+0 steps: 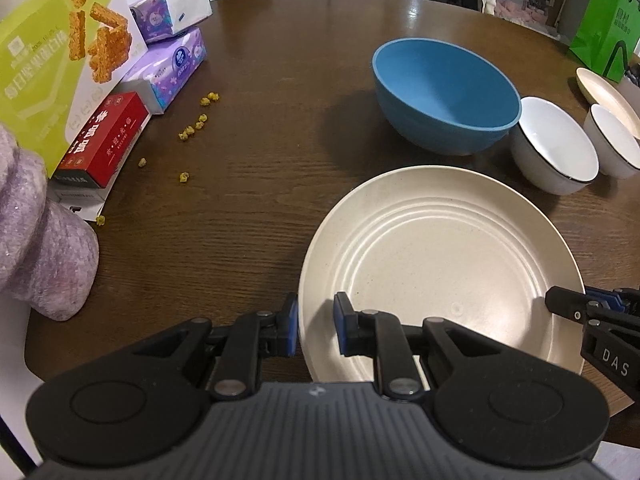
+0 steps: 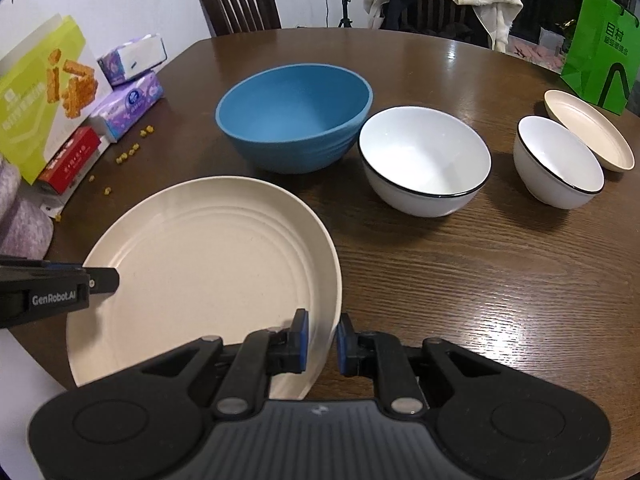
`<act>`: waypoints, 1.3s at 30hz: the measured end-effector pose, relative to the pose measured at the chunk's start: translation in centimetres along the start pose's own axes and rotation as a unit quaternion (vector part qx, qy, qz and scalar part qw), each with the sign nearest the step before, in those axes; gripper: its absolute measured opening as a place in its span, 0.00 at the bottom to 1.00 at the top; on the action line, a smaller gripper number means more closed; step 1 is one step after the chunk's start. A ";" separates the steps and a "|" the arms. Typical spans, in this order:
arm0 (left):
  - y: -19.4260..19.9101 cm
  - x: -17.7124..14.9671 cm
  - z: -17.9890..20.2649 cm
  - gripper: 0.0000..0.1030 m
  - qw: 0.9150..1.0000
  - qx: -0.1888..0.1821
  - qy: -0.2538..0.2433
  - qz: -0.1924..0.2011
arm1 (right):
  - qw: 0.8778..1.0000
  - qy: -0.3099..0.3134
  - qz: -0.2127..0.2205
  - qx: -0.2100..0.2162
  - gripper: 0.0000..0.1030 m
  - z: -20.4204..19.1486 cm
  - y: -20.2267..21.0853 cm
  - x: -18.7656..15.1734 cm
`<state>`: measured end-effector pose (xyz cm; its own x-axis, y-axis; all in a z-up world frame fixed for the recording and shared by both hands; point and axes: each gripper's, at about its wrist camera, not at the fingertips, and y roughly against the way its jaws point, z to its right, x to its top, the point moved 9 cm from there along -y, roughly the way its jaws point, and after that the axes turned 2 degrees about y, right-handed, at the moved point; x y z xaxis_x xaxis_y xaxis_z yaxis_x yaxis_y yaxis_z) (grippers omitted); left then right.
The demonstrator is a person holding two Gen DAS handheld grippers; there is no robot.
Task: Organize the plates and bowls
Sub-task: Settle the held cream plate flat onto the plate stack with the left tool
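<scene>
Plate [image 1: 440, 264], cream and ridged, lies flat at the near edge of the brown table [image 1: 280, 120], in front of the blue bowl [image 1: 444, 92]. Left gripper [image 1: 316, 326] straddles its left rim, jaws partly open, one finger inside and one outside. Right gripper [image 2: 322, 340] does likewise at the right rim, not clamped.

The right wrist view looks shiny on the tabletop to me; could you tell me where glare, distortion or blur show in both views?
Right wrist view: bright glare streaks on the table near the right gripper, and fisheye bending of the far table edge. Left wrist view: softer sheen on the big plate, a sharp shadow left of the blue bowl, and the purple sleeve blurred at the frame edge.
</scene>
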<state>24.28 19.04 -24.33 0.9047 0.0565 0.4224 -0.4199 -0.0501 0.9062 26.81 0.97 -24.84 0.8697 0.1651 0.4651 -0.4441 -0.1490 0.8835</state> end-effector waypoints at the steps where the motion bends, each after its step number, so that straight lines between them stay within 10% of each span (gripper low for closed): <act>1: -0.1 0.0 -0.1 0.18 1.000 0.001 0.000 -0.001 | 1.000 0.002 -0.001 -0.001 0.14 -0.1 -0.2 -0.1; 39: -1.7 -0.8 0.8 0.19 0.998 0.026 -0.055 -0.003 | 0.995 0.078 0.002 -0.057 0.15 -1.5 -2.2 -1.1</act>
<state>24.35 18.32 -26.17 0.9105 -0.0528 0.4101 -0.4135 -0.1022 0.9048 26.55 2.58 -27.22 0.8272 0.3161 0.4646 -0.4775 -0.0406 0.8777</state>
